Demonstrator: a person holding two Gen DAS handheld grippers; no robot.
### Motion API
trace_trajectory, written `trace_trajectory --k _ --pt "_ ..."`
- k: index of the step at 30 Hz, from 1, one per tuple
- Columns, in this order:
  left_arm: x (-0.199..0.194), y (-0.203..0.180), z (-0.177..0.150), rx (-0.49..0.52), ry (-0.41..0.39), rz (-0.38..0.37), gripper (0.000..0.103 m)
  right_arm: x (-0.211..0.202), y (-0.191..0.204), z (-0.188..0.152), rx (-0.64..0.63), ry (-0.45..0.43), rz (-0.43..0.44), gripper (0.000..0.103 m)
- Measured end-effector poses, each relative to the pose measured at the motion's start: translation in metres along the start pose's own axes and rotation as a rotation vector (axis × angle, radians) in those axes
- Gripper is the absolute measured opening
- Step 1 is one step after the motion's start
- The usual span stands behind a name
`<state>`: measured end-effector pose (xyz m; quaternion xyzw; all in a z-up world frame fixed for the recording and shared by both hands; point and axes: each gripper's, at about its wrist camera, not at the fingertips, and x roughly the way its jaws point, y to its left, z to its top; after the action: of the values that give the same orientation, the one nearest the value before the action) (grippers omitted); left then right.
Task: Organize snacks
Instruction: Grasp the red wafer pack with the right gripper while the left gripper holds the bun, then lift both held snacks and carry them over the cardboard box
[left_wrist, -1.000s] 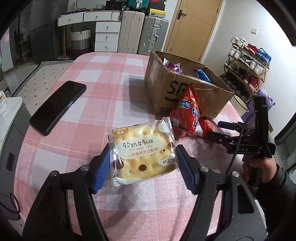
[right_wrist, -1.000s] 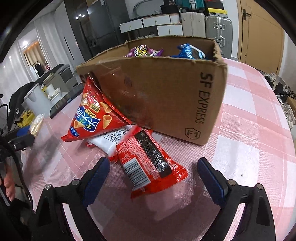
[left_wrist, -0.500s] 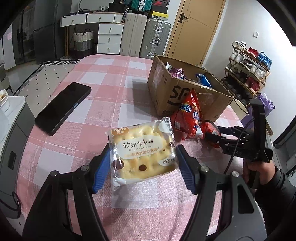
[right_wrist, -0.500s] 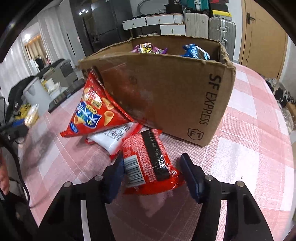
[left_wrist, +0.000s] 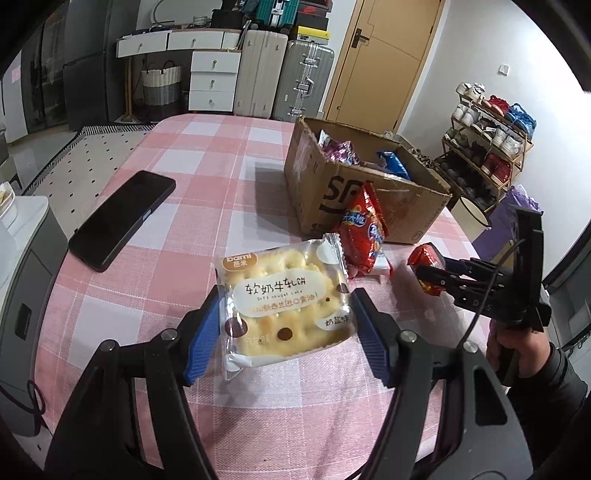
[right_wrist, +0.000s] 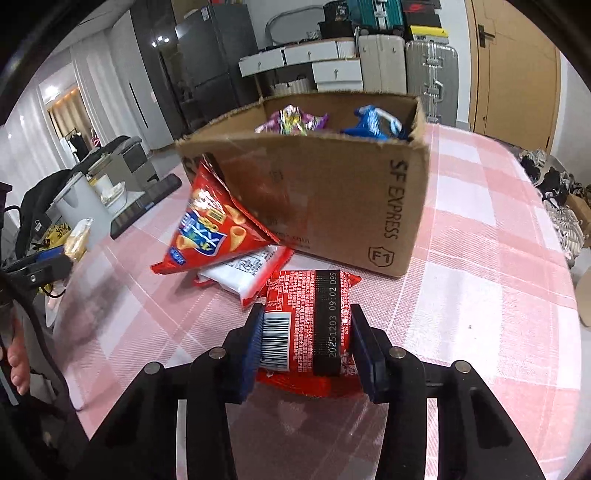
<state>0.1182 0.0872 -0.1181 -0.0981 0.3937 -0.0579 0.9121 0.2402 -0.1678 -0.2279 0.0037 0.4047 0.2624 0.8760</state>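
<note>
At lower centre the right gripper (right_wrist: 306, 345) clenches a glossy red crinkled snack packet (right_wrist: 308, 325), long axis pointing up-frame toward the cardboard box (right_wrist: 332, 206); the left gripper (left_wrist: 284, 332) grasps a flat, square clear-wrapped biscuit pack (left_wrist: 284, 302), label upright, above the pink checked tablecloth (left_wrist: 207, 173).

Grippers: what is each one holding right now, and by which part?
Left gripper holds the biscuit pack by its two side edges. Right gripper holds the red packet across its near end, by the barcode.
</note>
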Motion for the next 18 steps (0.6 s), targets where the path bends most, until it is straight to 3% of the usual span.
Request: trace_trajectory --k 9,18 --pt "-0.016 -0.019 0.009 0.041 -0.027 -0.021 0.065 -0.058 0.004 0.006 0.027 -0.104 0.066 0.044" --pt "-0.043 -0.041 0.034 0.072 -0.07 -0.07 0.065 -0.141 0.014 0.028 0.062 -0.269 0.156 0.044"
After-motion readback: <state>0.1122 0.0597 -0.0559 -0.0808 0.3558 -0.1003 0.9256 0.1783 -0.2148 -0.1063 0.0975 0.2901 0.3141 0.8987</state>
